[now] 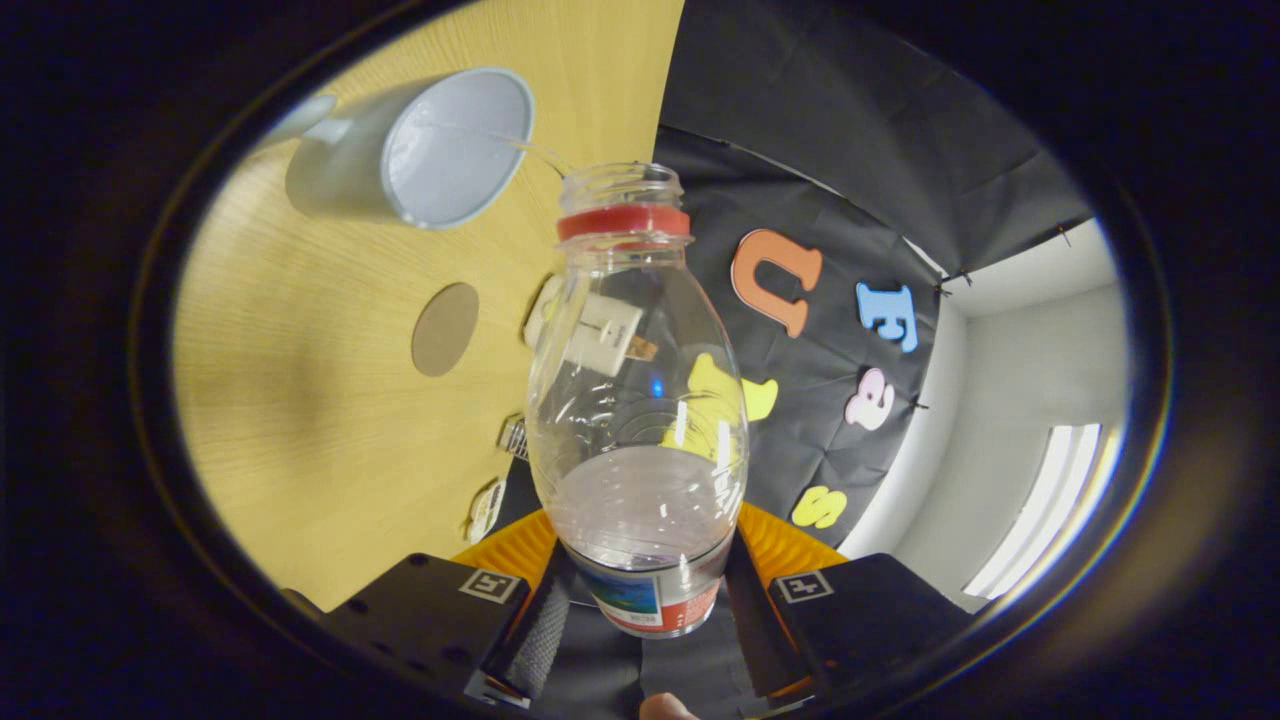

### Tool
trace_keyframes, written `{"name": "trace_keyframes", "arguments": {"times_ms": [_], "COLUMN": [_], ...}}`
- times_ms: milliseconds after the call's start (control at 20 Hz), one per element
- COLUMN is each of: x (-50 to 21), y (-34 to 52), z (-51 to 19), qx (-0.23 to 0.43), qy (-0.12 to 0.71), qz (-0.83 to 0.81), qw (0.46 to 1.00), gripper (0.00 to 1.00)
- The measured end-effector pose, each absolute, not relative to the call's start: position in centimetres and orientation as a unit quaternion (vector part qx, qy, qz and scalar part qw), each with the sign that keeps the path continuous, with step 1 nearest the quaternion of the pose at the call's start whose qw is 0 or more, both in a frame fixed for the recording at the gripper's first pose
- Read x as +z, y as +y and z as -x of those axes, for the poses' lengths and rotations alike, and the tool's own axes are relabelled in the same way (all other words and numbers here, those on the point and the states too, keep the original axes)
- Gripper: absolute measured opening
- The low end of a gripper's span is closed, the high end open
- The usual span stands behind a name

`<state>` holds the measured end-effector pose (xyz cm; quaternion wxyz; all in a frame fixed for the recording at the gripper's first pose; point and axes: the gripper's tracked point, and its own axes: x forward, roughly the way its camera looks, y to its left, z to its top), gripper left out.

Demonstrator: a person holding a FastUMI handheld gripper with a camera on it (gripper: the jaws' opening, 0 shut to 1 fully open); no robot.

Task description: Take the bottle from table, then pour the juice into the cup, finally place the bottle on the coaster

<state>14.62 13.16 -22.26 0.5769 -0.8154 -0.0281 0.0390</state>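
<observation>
gripper (655, 610) is clamping both fingers on the base of the bottle (637, 420), which is tipping toward the cup (440, 150) on the desk (300, 380). a thin clear stream is running from the bottle mouth into the cup, so pouring is underway. the round coaster (446, 328) is sitting bare between gripper and cup; placing looks left.

Bottle (637, 400) between gripper (640, 610) fingers, mouth just beside cup (440, 150); coaster (445, 329) on table (300, 400) nearby.
</observation>
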Motion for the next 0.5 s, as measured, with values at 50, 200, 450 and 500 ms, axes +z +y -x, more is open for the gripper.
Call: {"name": "trace_keyframes", "arguments": {"times_ms": [50,200,450,500], "x": [-22.2,-22.02,-22.01,-22.0], "y": [13.32,13.45,13.53,13.51], "z": [-14.71,-14.67,-14.58,-14.5], "qx": [0.04,0.04,0.039,0.038], "qy": [-0.029,-0.033,-0.034,-0.034], "qz": [0.816,0.819,0.82,0.82], "qw": [0.576,0.572,0.57,0.57], "gripper": [0.78,0.78,0.78,0.78]}}
